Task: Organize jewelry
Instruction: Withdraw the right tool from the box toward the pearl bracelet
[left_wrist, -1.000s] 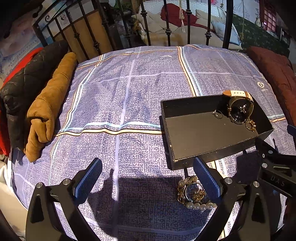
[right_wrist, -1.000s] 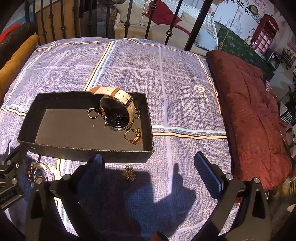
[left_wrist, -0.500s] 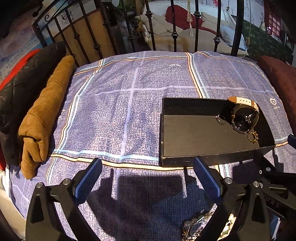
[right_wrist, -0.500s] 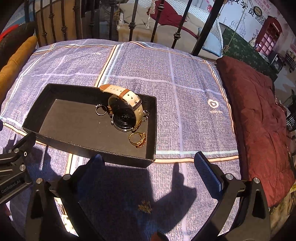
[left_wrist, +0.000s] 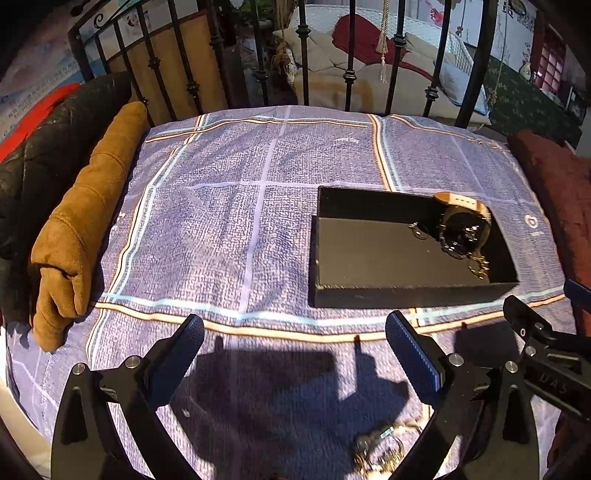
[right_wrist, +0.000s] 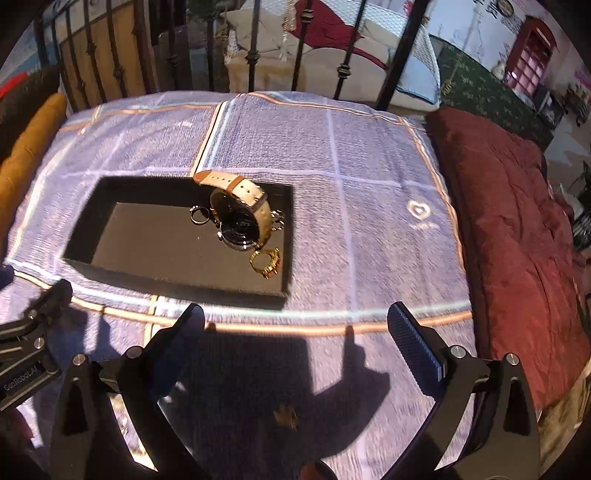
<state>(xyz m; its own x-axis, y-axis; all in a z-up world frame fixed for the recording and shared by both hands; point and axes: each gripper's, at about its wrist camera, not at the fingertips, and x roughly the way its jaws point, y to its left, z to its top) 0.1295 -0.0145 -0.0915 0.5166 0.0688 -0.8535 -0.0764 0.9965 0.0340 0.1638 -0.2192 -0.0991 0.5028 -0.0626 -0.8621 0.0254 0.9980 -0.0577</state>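
Observation:
A black tray (left_wrist: 369, 291) (right_wrist: 110, 273) lies on a purple checked cloth (left_wrist: 229, 221). Inside it sit a watch with a cream strap (left_wrist: 465, 225) (right_wrist: 240, 218), a silver ring (right_wrist: 198, 215) and a gold ring (right_wrist: 266, 262). A pile of pearl and gold bracelets (left_wrist: 380, 450) lies in shadow near my left gripper's right finger. A small gold piece (right_wrist: 286, 415) rests on the cloth between the fingers of my right gripper. My left gripper (left_wrist: 295, 350) and right gripper (right_wrist: 295, 350) both stand open and hold nothing, pulled back from the tray's near wall.
A tan cushion (left_wrist: 77, 221) and a black quilted one (left_wrist: 37, 162) line the left side. A dark red blanket (right_wrist: 517, 236) lies along the right. A black iron bed rail (left_wrist: 303, 59) runs across the back.
Both grippers have drawn back and up from the tray, so it sits farther off in both views. The bracelets and the small gold piece have slid toward the bottom of the frames.

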